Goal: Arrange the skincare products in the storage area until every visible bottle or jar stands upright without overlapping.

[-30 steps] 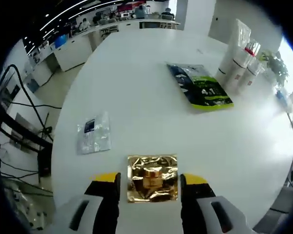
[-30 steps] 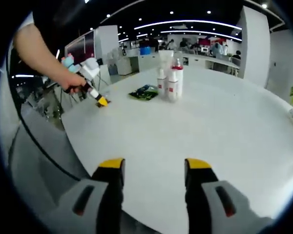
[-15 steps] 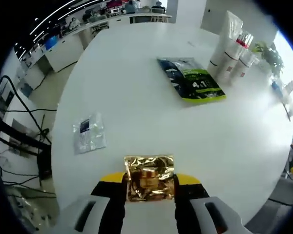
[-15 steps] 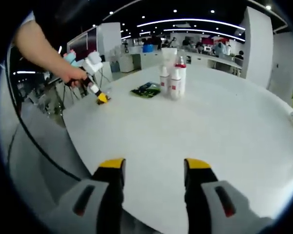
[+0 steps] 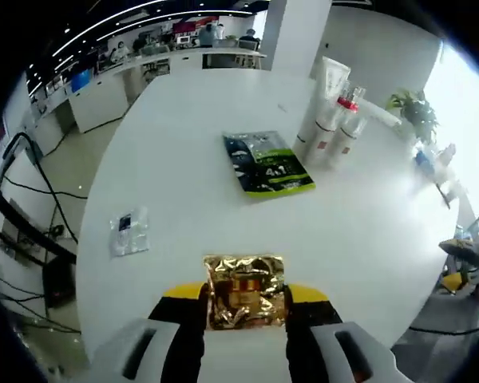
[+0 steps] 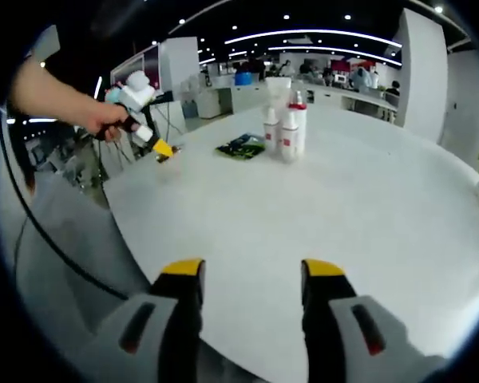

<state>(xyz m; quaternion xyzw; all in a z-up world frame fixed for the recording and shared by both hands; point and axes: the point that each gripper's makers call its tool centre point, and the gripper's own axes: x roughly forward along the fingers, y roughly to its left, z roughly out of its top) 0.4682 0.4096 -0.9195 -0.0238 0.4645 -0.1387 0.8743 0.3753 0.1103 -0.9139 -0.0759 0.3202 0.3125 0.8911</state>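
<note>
**Left gripper clamped on gold sachet; right gripper spread and empty**

Left gripper view: the left gripper [image 5: 245, 293] has its jaws pressed against both sides of a crinkled gold foil sachet [image 5: 244, 291], which sits between the yellow jaw tips. In the right gripper view the same gripper, held in a person's hand [image 6: 105, 120], appears raised above the table edge, with the sachet at its tip.

On the round white table [image 5: 223, 215] lie a green and dark blue packet [image 5: 267, 163], flat, and a small clear sachet [image 5: 129, 231], flat, well apart near the left edge. A group of white bottles [image 5: 332, 128] stands upright just beyond the green packet, close together; one carries a red cap.

Right gripper view: the right gripper [image 6: 251, 275] has its jaws spread with nothing between them, over bare table near the edge. The bottle group stands upright far across the table, the green packet just beside it.
</note>
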